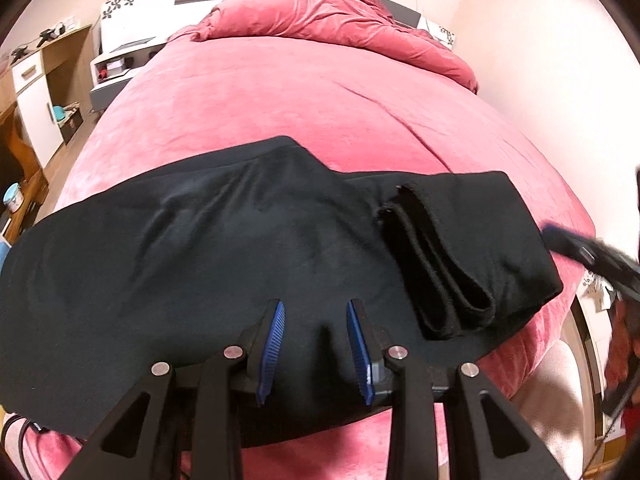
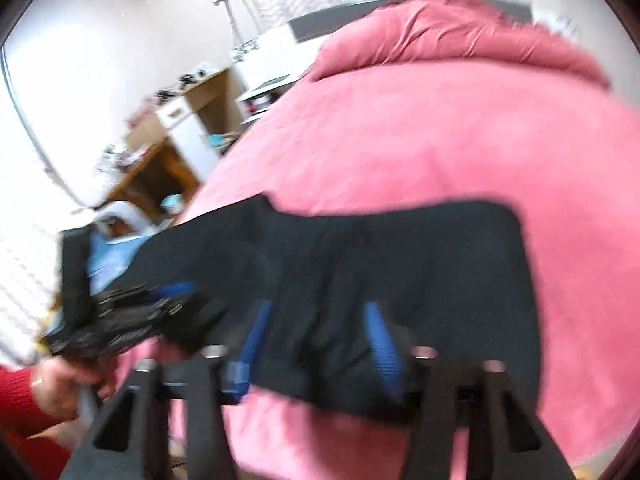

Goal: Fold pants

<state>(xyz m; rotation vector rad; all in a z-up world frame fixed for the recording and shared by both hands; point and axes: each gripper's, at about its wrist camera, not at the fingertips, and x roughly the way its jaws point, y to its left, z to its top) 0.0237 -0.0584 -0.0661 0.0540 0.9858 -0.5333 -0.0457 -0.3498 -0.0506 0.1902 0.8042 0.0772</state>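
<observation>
Black pants (image 1: 224,240) lie across the near edge of a pink bed (image 1: 280,92), with the ribbed leg cuffs (image 1: 436,268) doubled back on top at the right. My left gripper (image 1: 316,332) hovers over the near middle of the pants, its blue pads apart with flat fabric showing between them. In the blurred right wrist view the pants (image 2: 400,256) fill the middle. My right gripper (image 2: 316,324) stands open over their near hem. It also shows blurred in the left wrist view at the pants' right end (image 1: 580,248). A hand (image 2: 56,388) in a red sleeve holds the left gripper (image 2: 120,312) at the pants' left end.
A bunched pink duvet (image 1: 340,20) lies at the head of the bed. A white nightstand (image 1: 116,68) and a wooden desk with a white cabinet (image 1: 36,92) stand left of the bed. The bed's edge drops off just below the pants.
</observation>
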